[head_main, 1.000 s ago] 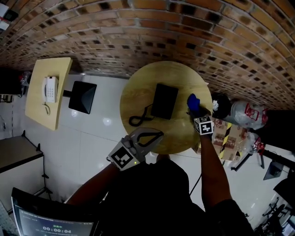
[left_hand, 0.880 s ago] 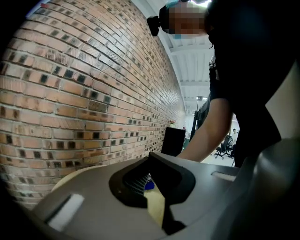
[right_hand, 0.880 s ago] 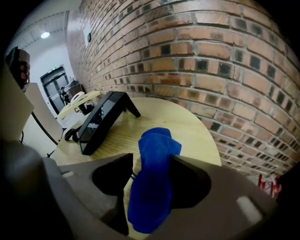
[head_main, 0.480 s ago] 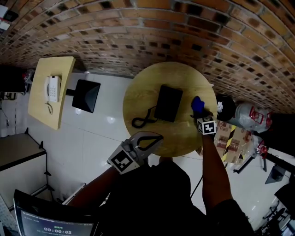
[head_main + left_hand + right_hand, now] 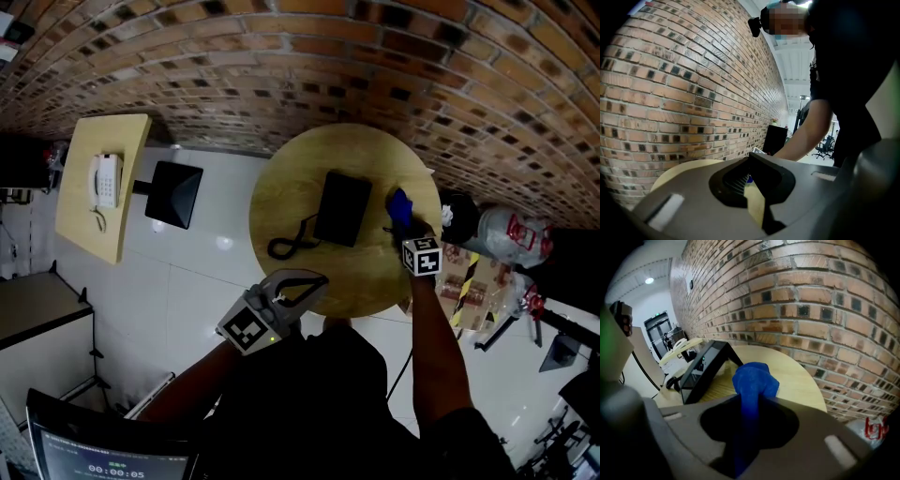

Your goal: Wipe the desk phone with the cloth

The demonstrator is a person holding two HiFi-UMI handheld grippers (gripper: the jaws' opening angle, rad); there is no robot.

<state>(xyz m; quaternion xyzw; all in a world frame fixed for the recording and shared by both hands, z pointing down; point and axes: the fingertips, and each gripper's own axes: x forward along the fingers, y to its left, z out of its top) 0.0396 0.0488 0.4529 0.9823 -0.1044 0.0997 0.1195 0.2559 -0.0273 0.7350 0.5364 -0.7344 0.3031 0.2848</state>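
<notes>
The phone (image 5: 341,208), a black slanted unit, is found at the middle of the round tabletop (image 5: 291,178), near the centre of the head view. Its cord (image 5: 286,244) is looped to the lower left of it. The cloth (image 5: 400,206), blue and bunched, is seen just right of the phone. It is pinched between the fingers of the right gripper (image 5: 405,225), which have just been closing on it. In the right gripper view a narrow neck of cloth is clamped and the bulk is bulged out past the tips.

The left gripper (image 5: 322,278) is held at the lower left edge of the tabletop, well apart from the phone. Its fingers are closed with nothing between them.

Only a fold seems to be caught, so the cloth could be pulled free once it is dragged over the phone. The phone is not steadied, so it could be pushed along the tabletop or tipped off its slant by a firm stroke. The cord could be snagged and dragged if the wipe is carried to the lower left.

A brick wall (image 5: 281,66) is seen across the top of the frame. At far left a side table (image 5: 84,225) with a white phone (image 5: 103,180) is seen, and bags (image 5: 502,234) are piled at right. Nothing lies between cloth and phone.
</notes>
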